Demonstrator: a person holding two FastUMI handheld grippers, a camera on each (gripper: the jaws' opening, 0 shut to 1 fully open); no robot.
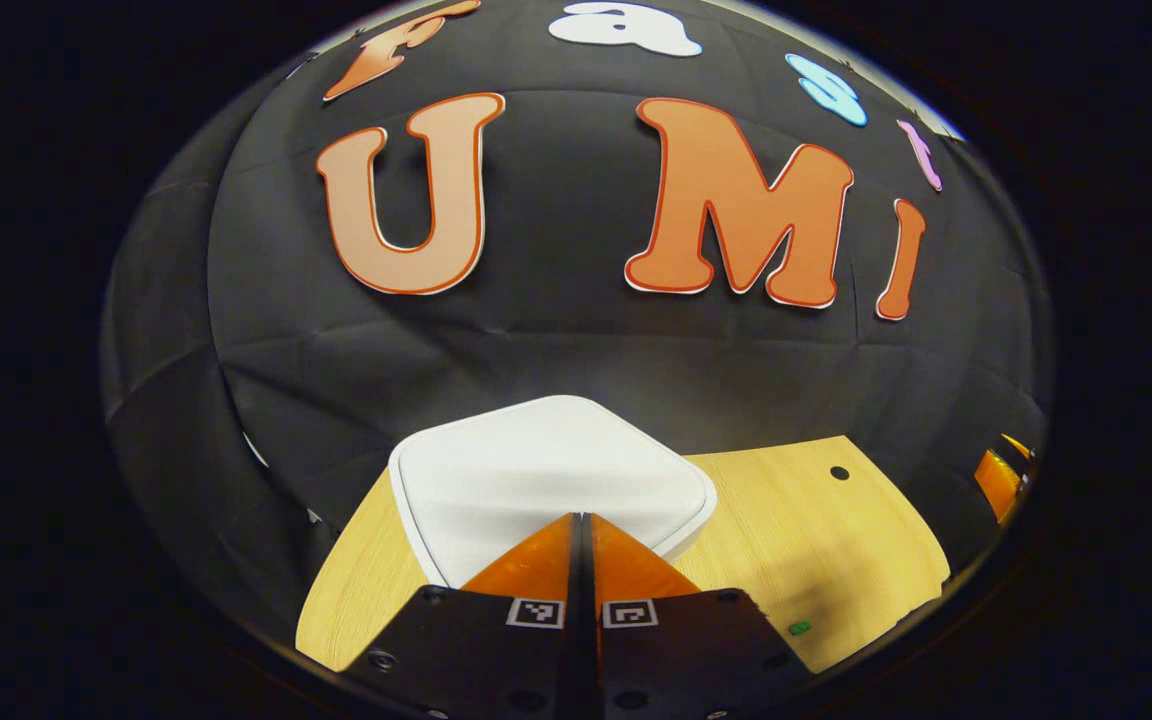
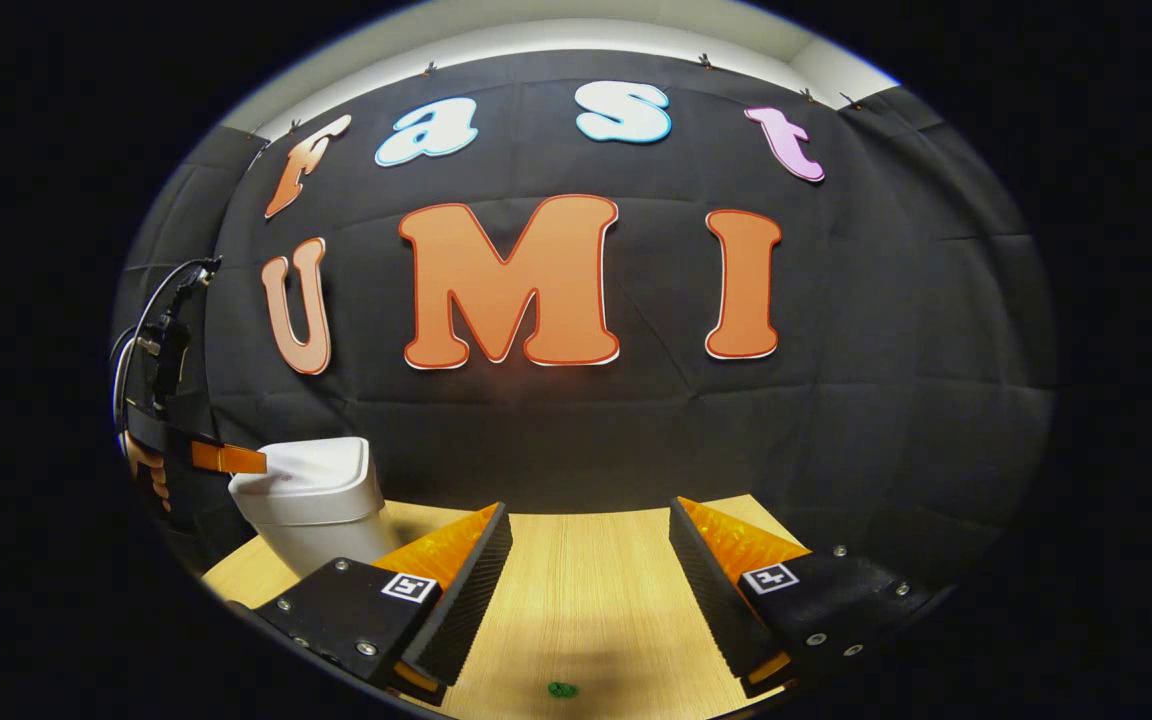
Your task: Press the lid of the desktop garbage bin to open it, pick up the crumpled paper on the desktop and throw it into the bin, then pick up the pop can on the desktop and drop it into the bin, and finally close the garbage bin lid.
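Bin (image 1: 546, 470) sits at the desk's (image 1: 816, 540) back-left with its lid down, so we judge it light, tippy plastic, press its top centre with left gripper (image 1: 581, 520) fingers together, right gripper (image 2: 586, 590) spread.

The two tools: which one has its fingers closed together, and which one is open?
The left tool is closed, fingers together over the white plastic bin's lid. The right tool is open, with bare wooden table between its fingers.
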